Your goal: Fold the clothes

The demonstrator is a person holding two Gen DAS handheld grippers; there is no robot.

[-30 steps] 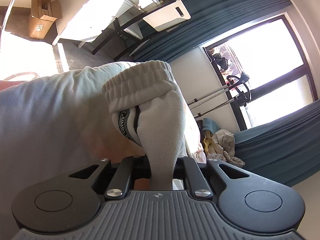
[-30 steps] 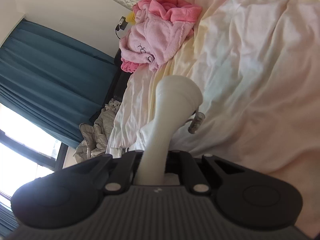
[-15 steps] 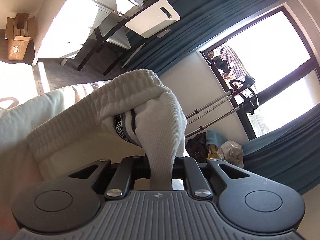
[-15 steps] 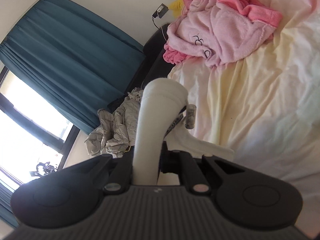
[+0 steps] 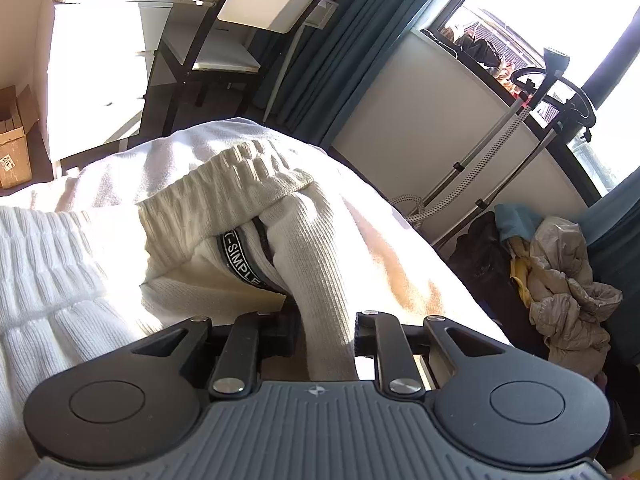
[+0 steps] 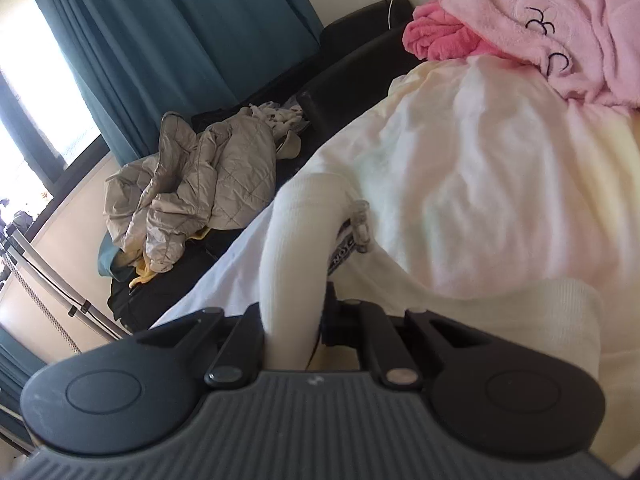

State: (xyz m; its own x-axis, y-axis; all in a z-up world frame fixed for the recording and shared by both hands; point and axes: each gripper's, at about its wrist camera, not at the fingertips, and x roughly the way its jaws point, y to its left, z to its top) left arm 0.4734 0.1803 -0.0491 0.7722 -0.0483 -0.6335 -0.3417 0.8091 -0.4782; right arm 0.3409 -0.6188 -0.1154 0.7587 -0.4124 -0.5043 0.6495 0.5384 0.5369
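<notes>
I hold white knit sweatpants (image 5: 320, 264) with both grippers. My left gripper (image 5: 326, 332) is shut on a bunched fold just below the ribbed elastic waistband (image 5: 224, 184), beside a black label with white letters (image 5: 240, 260). My right gripper (image 6: 294, 328) is shut on another fold of the same sweatpants (image 6: 296, 248), where a drawstring with a clear tip (image 6: 360, 220) hangs. The fingertips are hidden inside the cloth in both views. The garment lies low over the pale yellow bedsheet (image 6: 500, 184).
A pink fleece robe (image 6: 552, 28) lies in a heap at the head of the bed. A beige quilted jacket (image 6: 200, 184) lies beside the bed under teal curtains (image 6: 180, 48). A white desk and chair (image 5: 224, 28), a cardboard box (image 5: 14, 140) and a garment steamer stand (image 5: 532, 120) stand beyond the bed.
Both grippers have come down toward the bed with the sweatpants still held. The right view has swung from the sheet toward the curtain and jacket; the left view now shows more waistband spread out.
</notes>
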